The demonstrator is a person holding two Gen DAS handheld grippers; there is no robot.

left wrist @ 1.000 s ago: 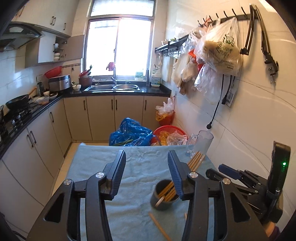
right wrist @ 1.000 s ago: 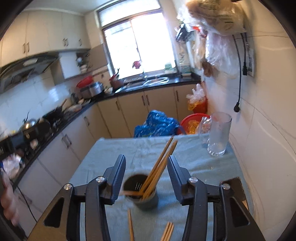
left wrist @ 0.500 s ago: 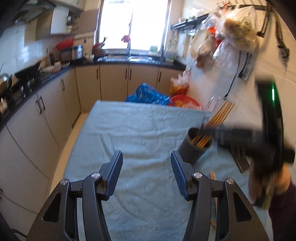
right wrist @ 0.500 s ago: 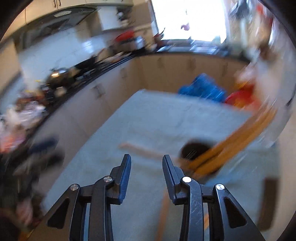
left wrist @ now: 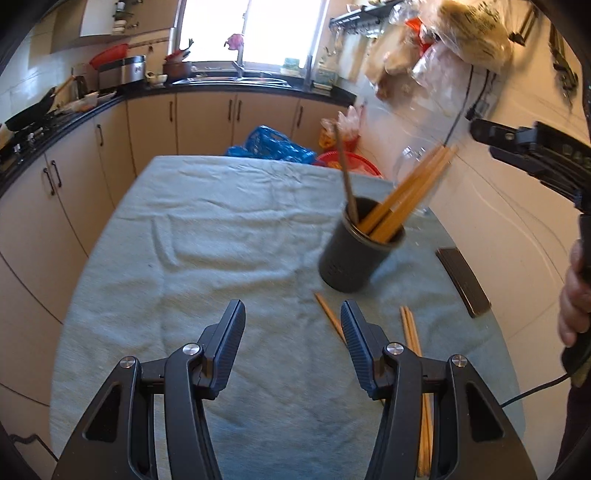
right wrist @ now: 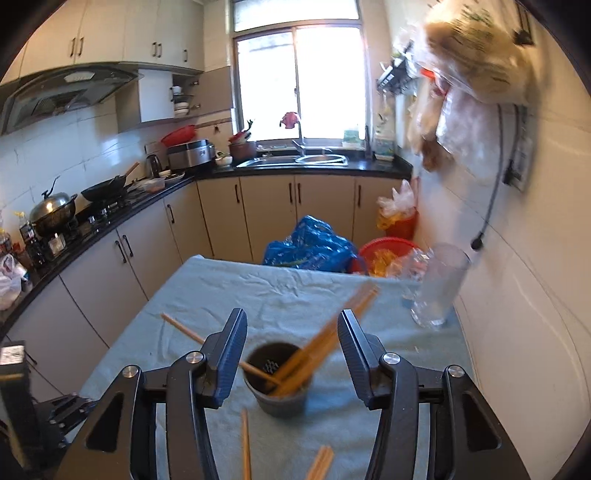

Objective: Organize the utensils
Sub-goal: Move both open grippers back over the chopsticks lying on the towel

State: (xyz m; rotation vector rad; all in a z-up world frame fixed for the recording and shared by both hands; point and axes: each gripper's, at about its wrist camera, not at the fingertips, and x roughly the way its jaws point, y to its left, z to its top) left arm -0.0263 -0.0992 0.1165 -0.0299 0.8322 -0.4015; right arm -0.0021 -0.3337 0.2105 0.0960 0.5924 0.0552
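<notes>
Several chopsticks (left wrist: 402,199) stand in the cup (left wrist: 354,254), three loose ones (left wrist: 410,328) remain on the bench (left wrist: 184,236); both grippers' fingers (left wrist: 229,347) open, empty.

No legible text, brand, number or sign found in either view. Dark green printing shows on the hanging plastic bag (left wrist: 469,26) on the wall, but motion blur leaves it unreadable; the same bag in the right wrist view is equally smeared. A label on the bottle (right wrist: 384,142) beside the sink is too small to make out. Faint raised marks appear on the black device (left wrist: 546,155) at the right edge of the left wrist view; the characters cannot be told.
</notes>
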